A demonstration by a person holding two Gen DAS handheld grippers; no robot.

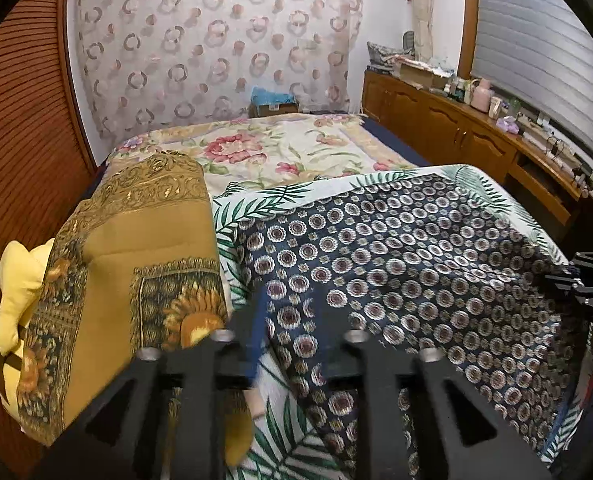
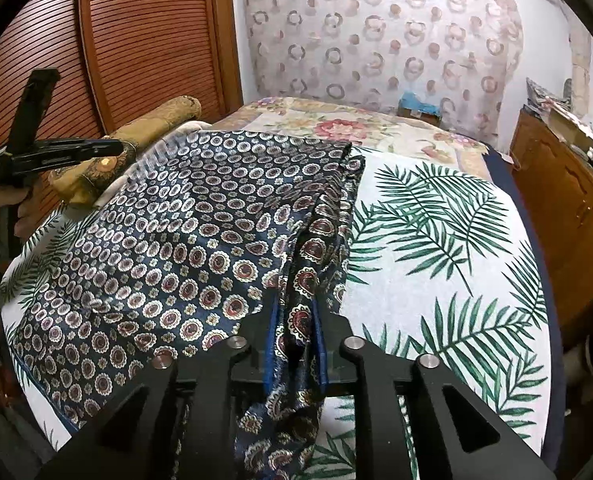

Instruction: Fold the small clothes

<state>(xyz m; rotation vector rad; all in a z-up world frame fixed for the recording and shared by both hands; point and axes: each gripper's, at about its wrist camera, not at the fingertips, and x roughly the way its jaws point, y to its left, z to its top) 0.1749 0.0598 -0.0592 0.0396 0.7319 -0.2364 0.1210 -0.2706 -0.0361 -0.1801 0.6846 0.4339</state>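
Bunched between the right gripper's (image 2: 295,332) closed jaws is one edge of the navy medallion-print cloth (image 2: 168,240), the rest spread left of them over the palm-leaf sheet (image 2: 436,240). Best carry that edge low and level. Left gripper (image 2: 108,147) hovers apart, jaws seemingly closed, empty.

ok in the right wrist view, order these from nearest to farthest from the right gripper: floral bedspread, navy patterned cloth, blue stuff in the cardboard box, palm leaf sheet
1. navy patterned cloth: pinched between the right gripper fingers.
2. palm leaf sheet: under the cloth, spreading right.
3. floral bedspread: beyond the sheet, mid-bed.
4. blue stuff in the cardboard box: past the bed's far end, by the curtain.
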